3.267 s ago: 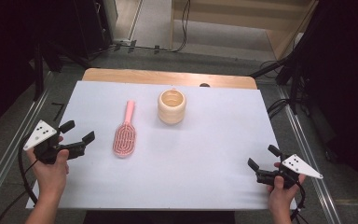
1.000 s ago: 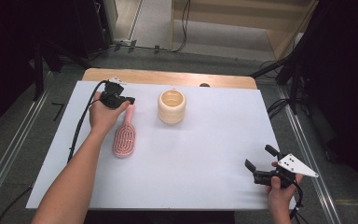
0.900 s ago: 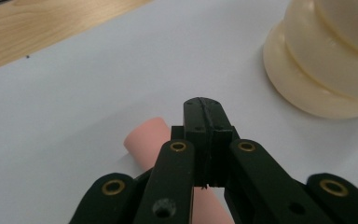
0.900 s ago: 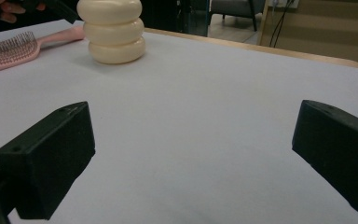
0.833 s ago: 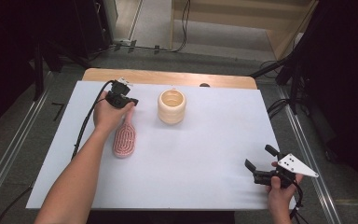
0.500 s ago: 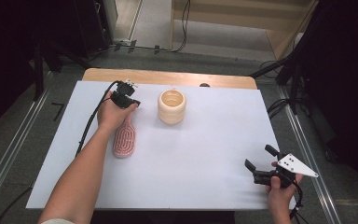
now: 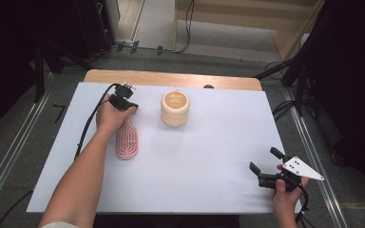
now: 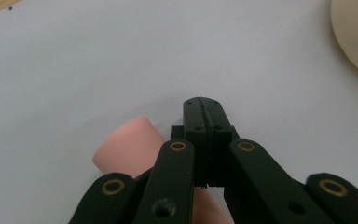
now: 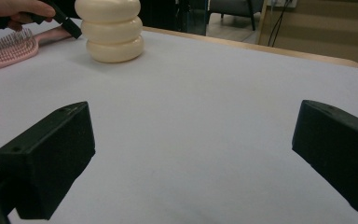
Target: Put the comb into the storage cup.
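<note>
Brush (image 7: 127, 140) is the target: pink hairbrush lying flat on the white table cover (image 7: 209, 156), head toward me, handle pointing away, just left of the cream ribbed cup (image 7: 175, 108).

Change since 3.3 s ago: I've brought the left gripper (image 7: 123, 102) from the near-left edge up onto the handle end. Over the last second it crept further along the handle toward the tip.

Left gripper view: jaws look fully closed, tips meeting, with the pink handle (image 8: 130, 144) beside and under them rather than clearly between. So clenched, but I can't confirm a grasp; it may have closed next to the handle.

Right gripper (image 7: 266, 175) parked near the right front edge, jaws spread wide, nothing between them, unmoved.

My read: brush hasn't shifted or lifted. Grip needs verifying before any lift.
</note>
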`<state>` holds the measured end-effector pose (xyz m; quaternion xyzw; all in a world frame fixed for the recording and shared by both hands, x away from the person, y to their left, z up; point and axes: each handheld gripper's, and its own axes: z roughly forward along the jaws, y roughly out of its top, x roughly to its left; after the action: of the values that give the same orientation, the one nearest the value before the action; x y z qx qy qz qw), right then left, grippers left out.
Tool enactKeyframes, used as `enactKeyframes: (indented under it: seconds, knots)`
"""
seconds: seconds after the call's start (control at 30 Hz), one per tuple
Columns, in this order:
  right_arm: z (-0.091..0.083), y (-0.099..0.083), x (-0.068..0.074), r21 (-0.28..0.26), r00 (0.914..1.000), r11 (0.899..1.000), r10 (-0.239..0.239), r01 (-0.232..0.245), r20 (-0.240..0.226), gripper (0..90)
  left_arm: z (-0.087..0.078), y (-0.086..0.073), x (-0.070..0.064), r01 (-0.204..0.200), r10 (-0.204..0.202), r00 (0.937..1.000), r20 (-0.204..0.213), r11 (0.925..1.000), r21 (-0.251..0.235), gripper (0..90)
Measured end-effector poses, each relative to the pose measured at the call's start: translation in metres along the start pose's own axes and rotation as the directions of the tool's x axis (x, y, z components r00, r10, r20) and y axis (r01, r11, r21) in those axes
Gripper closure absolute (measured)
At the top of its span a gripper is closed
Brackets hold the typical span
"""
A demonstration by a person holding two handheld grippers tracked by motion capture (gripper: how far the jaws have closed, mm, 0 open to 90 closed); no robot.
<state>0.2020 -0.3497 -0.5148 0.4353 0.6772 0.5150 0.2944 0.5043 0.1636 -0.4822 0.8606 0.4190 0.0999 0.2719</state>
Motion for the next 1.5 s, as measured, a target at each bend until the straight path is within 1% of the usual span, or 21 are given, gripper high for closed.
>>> enactKeyframes:
  seconds: [0.03, 0.13, 0.3, 0.33, 0.4, 0.47, 0.63, 0.67, 0.8, 0.9, 1.03, 1.17, 1.3, 1.43, 1.5]
  knots:
    - [0.000, 0.000, 0.000, 0.000, 1.0000, 1.000, -0.001, 0.001, 0.000, 0.0, -0.001, -0.002, 0.003, 0.016, -0.016, 0.9998, 0.008, 0.9998, -0.007, 90.0]
    - [0.000, 0.000, 0.000, 0.002, 1.0000, 1.000, -0.002, 0.002, 0.001, 0.0, -0.004, -0.008, 0.008, 0.020, -0.019, 0.9998, -0.010, 0.9998, 0.009, 90.0]
    - [0.001, 0.000, 0.000, 0.003, 1.0000, 1.000, -0.003, 0.003, 0.002, 0.0, -0.011, -0.016, 0.017, 0.037, -0.037, 0.9990, -0.023, 0.9993, 0.002, 90.0]
    - [0.001, 0.000, 0.001, 0.005, 1.0000, 1.000, -0.003, 0.002, 0.003, 0.0, -0.013, -0.019, 0.020, 0.044, -0.044, 0.9988, -0.022, 0.9990, 0.000, 90.0]
    - [0.001, 0.000, 0.001, 0.005, 1.0000, 1.000, -0.004, 0.004, 0.003, 0.0, -0.016, -0.023, 0.024, 0.060, -0.060, 0.9982, -0.006, 0.9981, -0.009, 90.0]
    - [0.001, 0.000, 0.001, 0.006, 1.0000, 1.000, -0.007, 0.007, 0.002, 0.0, -0.019, -0.028, 0.026, 0.056, -0.056, 0.9984, -0.008, 0.9984, -0.003, 90.0]
    - [0.002, 0.000, 0.001, 0.009, 0.9999, 1.000, -0.015, 0.015, 0.004, 0.0, -0.027, -0.039, 0.030, 0.051, -0.051, 0.9986, -0.013, 0.9987, -0.007, 90.0]
    - [0.002, 0.000, 0.002, 0.012, 0.9999, 1.000, -0.014, 0.014, 0.006, 0.0, -0.028, -0.041, 0.030, 0.045, -0.045, 0.9989, -0.014, 0.9990, -0.005, 90.0]
    - [0.002, 0.000, 0.001, 0.013, 0.9998, 1.000, -0.017, 0.017, 0.007, 0.0, -0.035, -0.049, 0.029, 0.025, -0.025, 0.9995, -0.020, 0.9997, 0.000, 90.0]
    - [0.002, 0.000, 0.002, 0.014, 0.9998, 1.000, -0.021, 0.021, 0.006, 0.0, -0.041, -0.056, 0.029, 0.013, -0.013, 0.9998, -0.012, 0.9999, 0.000, 90.0]
    - [0.002, 0.000, 0.002, 0.016, 0.9997, 1.000, -0.021, 0.021, 0.008, 0.0, -0.048, -0.066, 0.027, -0.009, 0.009, 0.9998, -0.020, 0.9999, 0.011, 90.0]
    - [0.002, 0.000, 0.002, 0.016, 0.9997, 1.000, -0.021, 0.021, 0.009, 0.0, -0.055, -0.075, 0.023, -0.039, 0.040, 0.9982, -0.044, 0.9988, 0.028, 90.0]
    - [0.003, 0.001, 0.002, 0.018, 0.9997, 1.000, -0.023, 0.023, 0.010, 0.0, -0.062, -0.086, 0.021, -0.035, 0.036, 0.9986, -0.039, 0.9991, 0.025, 90.0]
    - [0.003, 0.001, 0.002, 0.018, 0.9996, 1.000, -0.026, 0.025, 0.009, 0.0, -0.068, -0.096, 0.014, -0.042, 0.042, 0.9987, -0.029, 0.9989, 0.020, 90.0]
    - [0.003, 0.001, 0.002, 0.019, 0.9997, 1.000, -0.024, 0.024, 0.009, 0.0, -0.070, -0.101, 0.009, -0.047, 0.048, 0.9983, -0.032, 0.9987, 0.019, 90.0]
